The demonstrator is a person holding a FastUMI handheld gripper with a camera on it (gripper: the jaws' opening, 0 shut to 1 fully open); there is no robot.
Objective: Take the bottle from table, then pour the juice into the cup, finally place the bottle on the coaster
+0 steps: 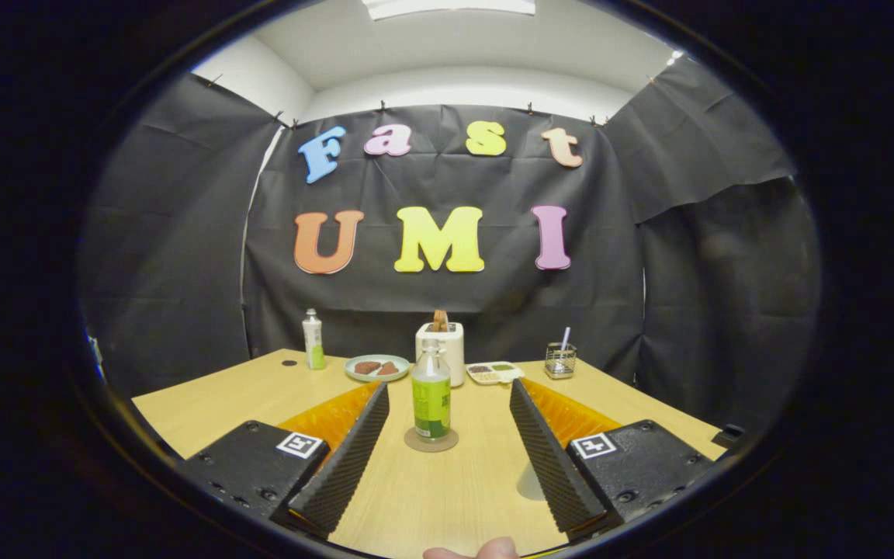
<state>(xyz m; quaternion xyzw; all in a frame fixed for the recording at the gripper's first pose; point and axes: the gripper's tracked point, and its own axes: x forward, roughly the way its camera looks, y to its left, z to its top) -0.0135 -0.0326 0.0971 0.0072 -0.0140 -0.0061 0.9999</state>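
Your tongs (447, 404) are spread wide and gripping nothing, both ridged fingers (350, 458) low over the wooden surface (206, 404). The bottle (431, 396) stands upright on the round coaster (431, 441), centred between the fingertips and clear of both. Beyond it you've got a white toaster (447, 349), a plate (376, 367), a snack tray (494, 373), a wire holder (560, 361) and a second bottle (313, 339) further left
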